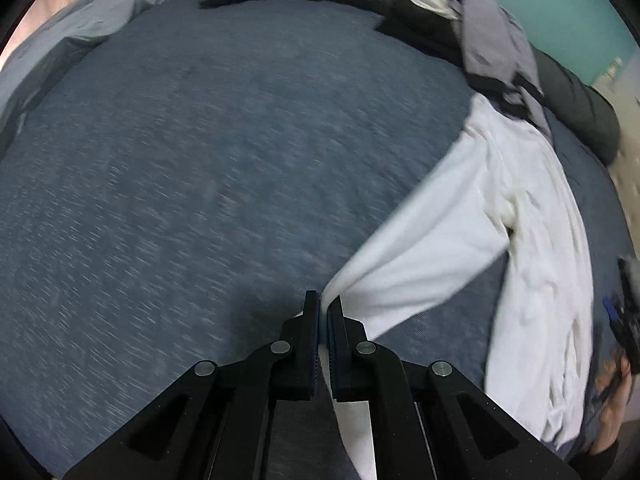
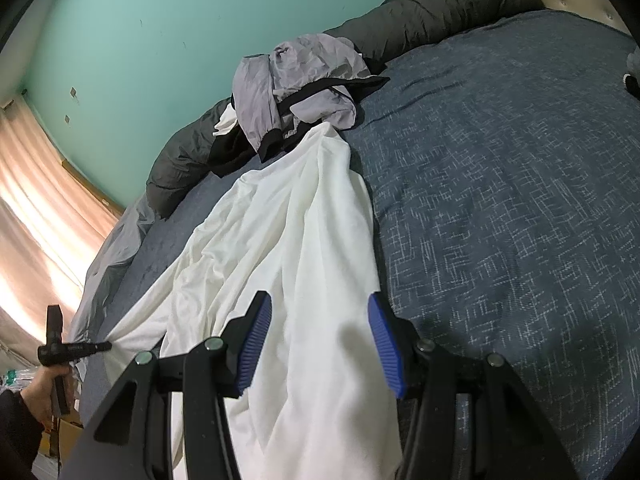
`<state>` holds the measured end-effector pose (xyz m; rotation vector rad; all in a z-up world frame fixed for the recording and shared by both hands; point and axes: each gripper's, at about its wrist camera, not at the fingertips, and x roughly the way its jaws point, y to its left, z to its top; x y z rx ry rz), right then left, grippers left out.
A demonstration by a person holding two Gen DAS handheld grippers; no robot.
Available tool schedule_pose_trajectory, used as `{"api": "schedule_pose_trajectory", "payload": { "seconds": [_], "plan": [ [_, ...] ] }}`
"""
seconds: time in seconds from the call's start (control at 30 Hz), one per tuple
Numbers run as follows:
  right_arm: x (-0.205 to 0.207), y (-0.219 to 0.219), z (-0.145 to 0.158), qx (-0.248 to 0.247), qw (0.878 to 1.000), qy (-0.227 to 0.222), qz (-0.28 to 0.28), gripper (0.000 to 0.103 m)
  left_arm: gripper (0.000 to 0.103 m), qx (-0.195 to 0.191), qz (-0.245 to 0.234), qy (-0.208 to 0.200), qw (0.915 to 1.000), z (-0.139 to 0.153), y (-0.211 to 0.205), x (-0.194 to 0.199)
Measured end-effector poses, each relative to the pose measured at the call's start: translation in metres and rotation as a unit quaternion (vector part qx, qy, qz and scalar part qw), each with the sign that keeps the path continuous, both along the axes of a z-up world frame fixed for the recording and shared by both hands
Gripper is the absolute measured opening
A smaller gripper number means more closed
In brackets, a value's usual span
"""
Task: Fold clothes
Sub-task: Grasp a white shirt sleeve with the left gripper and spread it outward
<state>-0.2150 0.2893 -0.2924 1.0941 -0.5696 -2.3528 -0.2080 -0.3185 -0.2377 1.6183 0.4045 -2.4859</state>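
Your left tool (image 1: 323, 306) pinches a sleeve end of the white shirt (image 2: 288, 216), which lies stretched along the blue bed (image 2: 500, 200) toward the grey garment (image 2: 296, 80) at the far edge, while your right tool (image 2: 316, 336) hovers wide open above the shirt's near part.

A wide bed covered in a dark blue cloth flecked with pale woven marks (image 2: 500, 200) carries everything; a long white garment (image 2: 288, 240) lies stretched along it, rumpled, one sleeve drawn out to the side; at the garment's far end a crumpled pale grey garment with black trim (image 2: 296, 80) touches it, heaped partly on a dark olive padded quilt (image 2: 440, 4) bunched along the bed's far edge; a light grey sheet (image 1: 80, 28) lies at another edge.
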Motion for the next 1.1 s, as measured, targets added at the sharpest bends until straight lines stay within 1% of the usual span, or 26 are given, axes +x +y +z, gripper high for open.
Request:
{"api": "schedule_pose_trajectory", "payload": {
  "seconds": [0.2,0.27,0.37,0.43,0.5,0.53,0.57,0.63,0.73,0.9,0.97,1.1],
  "plan": [
    [-0.002,-0.004,-0.004,0.007,1.0,-0.001,0.004,0.051,0.004,-0.033,0.047,0.001,0.9983,0.015,-0.048,-0.021],
    [-0.002,-0.006,-0.004,0.01,1.0,-0.002,0.007,0.051,0.004,-0.056,0.058,0.002,0.9968,0.021,-0.059,-0.028],
    [-0.002,-0.007,-0.005,0.014,1.0,-0.002,0.008,0.051,0.004,-0.075,0.078,0.003,0.9942,0.026,-0.074,-0.037],
    [-0.003,-0.008,-0.006,0.016,1.0,-0.003,0.008,0.051,0.008,-0.079,0.094,0.007,0.9924,0.027,-0.081,-0.04],
    [-0.004,-0.009,-0.007,0.016,1.0,-0.005,0.009,0.051,0.012,-0.075,0.097,0.003,0.9925,0.023,-0.081,-0.043],
    [-0.004,-0.009,-0.008,0.016,1.0,-0.006,0.009,0.051,0.019,-0.076,0.096,0.002,0.9925,0.022,-0.079,-0.043],
    [-0.004,-0.009,-0.008,0.015,1.0,-0.006,0.009,0.051,0.022,-0.078,0.094,0.004,0.9925,0.023,-0.078,-0.038],
    [-0.004,-0.009,-0.008,0.013,1.0,-0.007,0.009,0.051,0.034,-0.074,0.106,0.011,0.9915,0.026,-0.081,-0.03],
    [-0.004,-0.01,-0.008,0.011,1.0,-0.008,0.01,0.051,0.034,-0.059,0.13,0.023,0.9895,0.031,-0.091,-0.018],
    [-0.003,-0.007,-0.002,-0.003,1.0,-0.01,0.01,0.051,0.034,-0.053,0.084,0.045,0.994,0.043,-0.058,0.0],
    [0.0,-0.005,0.002,-0.006,1.0,-0.012,0.011,0.051,0.035,-0.039,0.061,0.054,0.9959,0.048,-0.041,0.01],
    [0.009,-0.004,0.007,-0.004,1.0,-0.023,0.014,0.055,0.037,-0.004,0.032,0.065,0.9973,0.046,-0.004,0.031]
  ]
}}
